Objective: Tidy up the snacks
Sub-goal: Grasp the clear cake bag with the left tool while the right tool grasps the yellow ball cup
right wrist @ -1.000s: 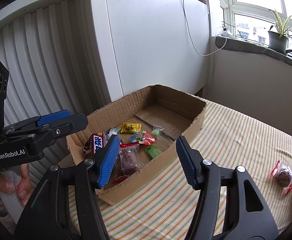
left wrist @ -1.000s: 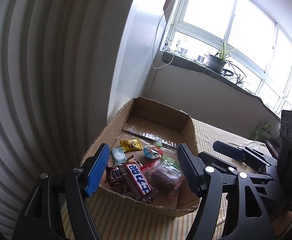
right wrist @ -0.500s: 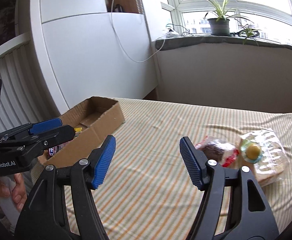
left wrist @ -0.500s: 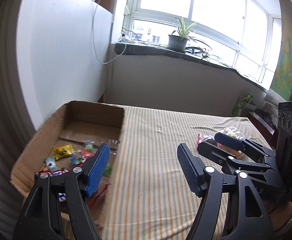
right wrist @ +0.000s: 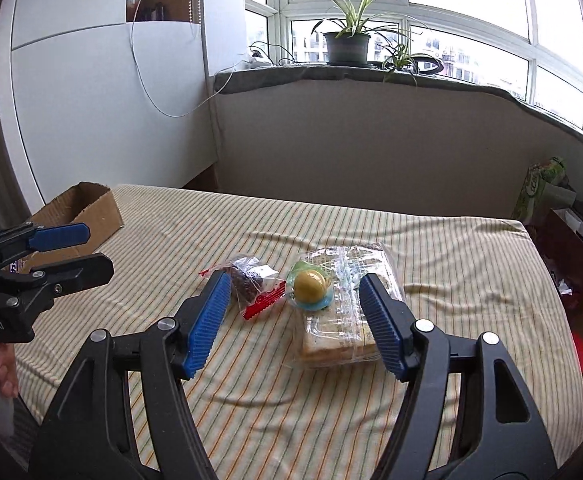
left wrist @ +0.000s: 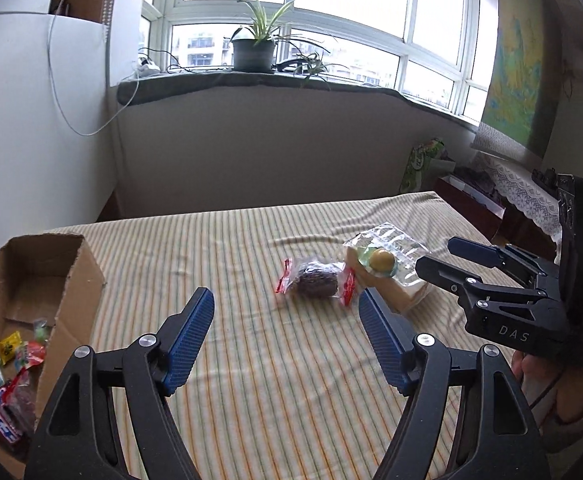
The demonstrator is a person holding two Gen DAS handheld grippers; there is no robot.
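A dark cake in a clear, red-edged wrapper [left wrist: 316, 278] [right wrist: 254, 280] lies on the striped tablecloth. Beside it sits a clear pack of bread slices [left wrist: 395, 268] [right wrist: 345, 312] with a yellow and blue candy [left wrist: 381, 260] [right wrist: 310, 287] on top. The cardboard box [left wrist: 35, 272] [right wrist: 87, 208] at the left holds several wrapped snacks [left wrist: 11, 376]. My left gripper [left wrist: 285, 338] is open and empty, short of the cake. My right gripper [right wrist: 291, 320] is open and empty, just short of the candy and bread; it also shows in the left wrist view [left wrist: 455, 256].
The table [right wrist: 451, 248] has a striped cloth and ends at the right, where bags [right wrist: 543, 188] stand on the floor. A wall and a windowsill with a potted plant [right wrist: 347, 44] are behind. A white cabinet [right wrist: 103, 100] stands at the left.
Both grippers have swung right, away from the cardboard box and toward the cake and bread pack. Both stayed open and empty.
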